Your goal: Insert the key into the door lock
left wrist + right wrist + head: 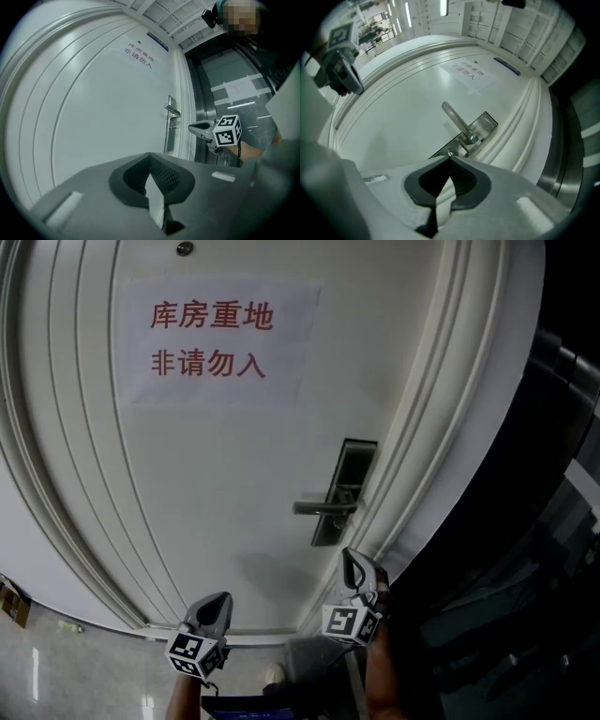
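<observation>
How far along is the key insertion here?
Done: the right hand-held gripper sits at the lock plate, under the handle. In hand: its jaws are shut, tips at a small metal piece, possibly the key. Remaining: seating can't be confirmed.

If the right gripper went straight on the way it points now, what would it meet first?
Most likely the metal lock plate on the door, just below the handle; the right gripper is shut and aimed there. Nothing stands between, though the gap is hard to judge.
</observation>
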Motion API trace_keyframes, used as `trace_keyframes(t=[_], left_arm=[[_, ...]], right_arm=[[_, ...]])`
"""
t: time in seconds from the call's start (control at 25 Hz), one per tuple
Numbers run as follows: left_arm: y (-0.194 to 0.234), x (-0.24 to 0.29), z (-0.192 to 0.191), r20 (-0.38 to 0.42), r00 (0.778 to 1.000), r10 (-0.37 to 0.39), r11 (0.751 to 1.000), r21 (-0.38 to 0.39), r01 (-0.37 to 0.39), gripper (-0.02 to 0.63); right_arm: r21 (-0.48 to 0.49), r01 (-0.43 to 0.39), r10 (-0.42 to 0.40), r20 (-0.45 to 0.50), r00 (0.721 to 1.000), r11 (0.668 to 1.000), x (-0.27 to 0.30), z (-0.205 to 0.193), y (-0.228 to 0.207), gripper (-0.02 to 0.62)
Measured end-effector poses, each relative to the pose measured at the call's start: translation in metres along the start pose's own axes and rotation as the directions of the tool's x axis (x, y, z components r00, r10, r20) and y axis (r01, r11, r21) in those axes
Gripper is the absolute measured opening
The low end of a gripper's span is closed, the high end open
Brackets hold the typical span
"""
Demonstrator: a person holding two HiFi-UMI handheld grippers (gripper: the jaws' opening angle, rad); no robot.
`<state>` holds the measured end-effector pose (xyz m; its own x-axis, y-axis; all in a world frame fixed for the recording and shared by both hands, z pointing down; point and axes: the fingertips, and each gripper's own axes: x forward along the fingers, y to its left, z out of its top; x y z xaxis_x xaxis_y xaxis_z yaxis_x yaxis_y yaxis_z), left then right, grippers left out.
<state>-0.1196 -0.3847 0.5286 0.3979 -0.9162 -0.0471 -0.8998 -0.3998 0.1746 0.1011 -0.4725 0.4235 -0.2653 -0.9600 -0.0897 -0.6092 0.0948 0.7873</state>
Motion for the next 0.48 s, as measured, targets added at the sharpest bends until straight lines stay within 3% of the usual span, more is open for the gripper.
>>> trace_keyframes(t=[0.28, 0.48], left_arm=[[-0.011, -0.008, 0.009, 0.008, 1.000, -0.010, 1.000, 0.026, 0.010, 0.002], [-0.016, -0.014, 0.012, 0.009, 1.000, -0.011, 0.999, 0.044, 0.010, 0.002]], right_arm=[[0.278, -0.048, 0.044, 0.019, 0.999, 0.959, -0.019, -0.012, 0.007, 0.003], [0.463, -0.081, 0.074, 0.034, 0.997, 0.882, -0.035, -0.019, 0.018, 0.003]])
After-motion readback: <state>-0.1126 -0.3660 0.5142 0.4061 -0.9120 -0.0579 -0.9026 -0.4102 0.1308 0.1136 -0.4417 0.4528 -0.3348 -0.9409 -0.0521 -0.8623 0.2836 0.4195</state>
